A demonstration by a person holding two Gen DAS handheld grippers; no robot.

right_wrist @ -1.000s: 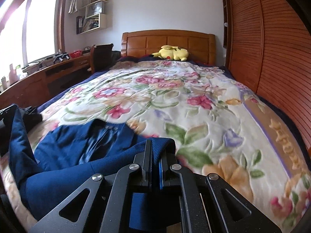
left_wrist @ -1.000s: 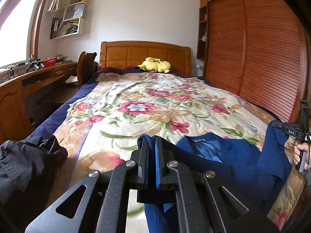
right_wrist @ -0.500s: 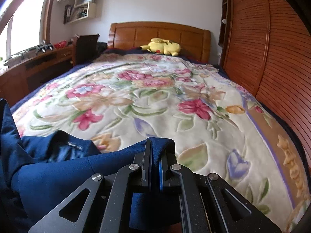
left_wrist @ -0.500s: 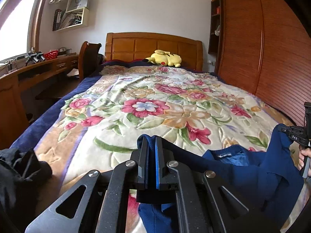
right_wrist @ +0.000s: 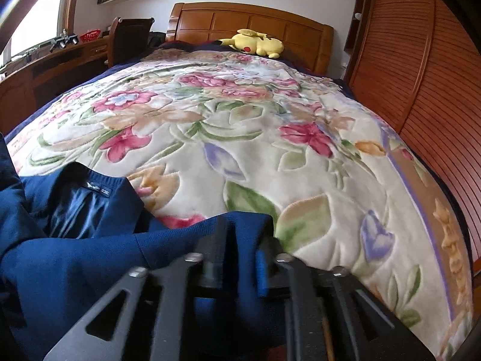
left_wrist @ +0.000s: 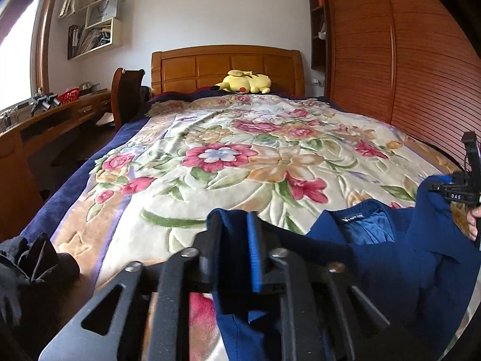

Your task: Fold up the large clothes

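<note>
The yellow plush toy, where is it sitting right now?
The yellow plush toy lies at the far end of the bed against the wooden headboard, right of centre in both wrist views, well beyond the blue garment.

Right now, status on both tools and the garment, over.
Left tool and right tool opening, blue garment still between both. Garment bunched at the floral blanket's near edge. Black clothing heaped left, clear of it.
</note>
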